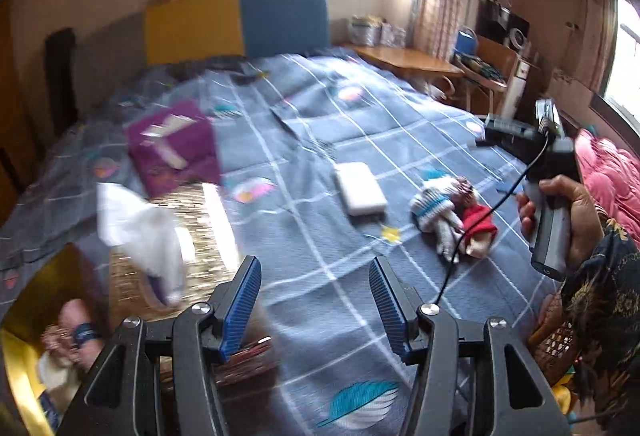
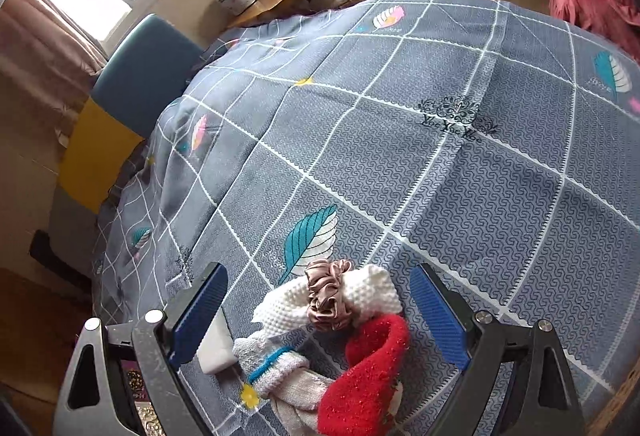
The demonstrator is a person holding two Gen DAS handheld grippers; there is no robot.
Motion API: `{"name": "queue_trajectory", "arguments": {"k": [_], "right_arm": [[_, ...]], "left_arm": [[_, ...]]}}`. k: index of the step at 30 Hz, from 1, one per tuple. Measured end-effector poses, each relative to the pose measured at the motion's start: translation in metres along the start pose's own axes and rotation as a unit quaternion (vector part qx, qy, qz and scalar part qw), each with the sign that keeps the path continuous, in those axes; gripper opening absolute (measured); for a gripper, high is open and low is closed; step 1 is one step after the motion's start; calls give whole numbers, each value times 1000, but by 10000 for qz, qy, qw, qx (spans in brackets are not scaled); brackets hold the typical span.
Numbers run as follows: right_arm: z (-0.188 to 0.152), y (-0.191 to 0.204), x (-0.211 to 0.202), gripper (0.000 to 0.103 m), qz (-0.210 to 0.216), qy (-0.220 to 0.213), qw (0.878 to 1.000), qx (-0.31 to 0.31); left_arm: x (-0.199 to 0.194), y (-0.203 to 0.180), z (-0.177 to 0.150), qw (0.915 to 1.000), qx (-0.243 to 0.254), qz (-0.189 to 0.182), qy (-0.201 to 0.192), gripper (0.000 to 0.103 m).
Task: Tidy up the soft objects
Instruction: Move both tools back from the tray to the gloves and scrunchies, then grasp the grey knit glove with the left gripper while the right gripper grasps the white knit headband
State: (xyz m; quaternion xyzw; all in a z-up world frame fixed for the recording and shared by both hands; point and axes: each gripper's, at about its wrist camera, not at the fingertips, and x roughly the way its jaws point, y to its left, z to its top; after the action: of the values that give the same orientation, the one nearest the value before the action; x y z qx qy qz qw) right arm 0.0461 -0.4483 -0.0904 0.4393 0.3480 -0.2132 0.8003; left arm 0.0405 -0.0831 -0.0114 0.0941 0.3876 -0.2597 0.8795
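A small pile of soft things lies on the grey checked bedspread (image 2: 440,163): a red fuzzy sock (image 2: 364,380), a white knit piece (image 2: 360,296) with a pink satin scrunchie (image 2: 326,296) around it, and a grey knit glove with a blue stripe (image 2: 280,372). My right gripper (image 2: 320,320) is open just above the pile, its jaws on either side. In the left wrist view the pile (image 1: 448,211) lies to the right. My left gripper (image 1: 316,308) is open and empty. A blurred white cloth (image 1: 148,236) hangs over a gold box (image 1: 200,236).
A white flat pad (image 1: 360,187) lies mid-bed, and a purple box lid (image 1: 176,147) at the left. A yellow bag (image 1: 24,356) holds soft items at the lower left. A wooden desk (image 1: 408,59) and a pink quilt (image 1: 616,175) stand beyond the bed.
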Motion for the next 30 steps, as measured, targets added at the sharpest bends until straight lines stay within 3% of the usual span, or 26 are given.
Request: {"name": "queue_trajectory", "arguments": {"k": [5,7,13,16,21,30], "right_arm": [[4,-4,-20,93,850,-316,9955,269],[4,-4,-26,93,1005,-397,9938,278],[5,-23,-23,93,297,-281,9972,618],[6,-37,-25,93,491,-306,9935,982],[8,-38,-26,93,673,-289,9920,1025],[8,-35,-20,93,793,-147,9918,995]], "left_arm": [[48,-7,14,9974,-354,-402,476,57],[67,-13,20,9958,-442,-513,624,57],[118,-46,39,9878,-487,-1053,1043,57],[139,-66,48,9826,-442,-1375,1172,57],[168,-101,60,9754,-346,-1691,1370,57],[225,-125,59,9701,-422,-1441,1907,57]]}}
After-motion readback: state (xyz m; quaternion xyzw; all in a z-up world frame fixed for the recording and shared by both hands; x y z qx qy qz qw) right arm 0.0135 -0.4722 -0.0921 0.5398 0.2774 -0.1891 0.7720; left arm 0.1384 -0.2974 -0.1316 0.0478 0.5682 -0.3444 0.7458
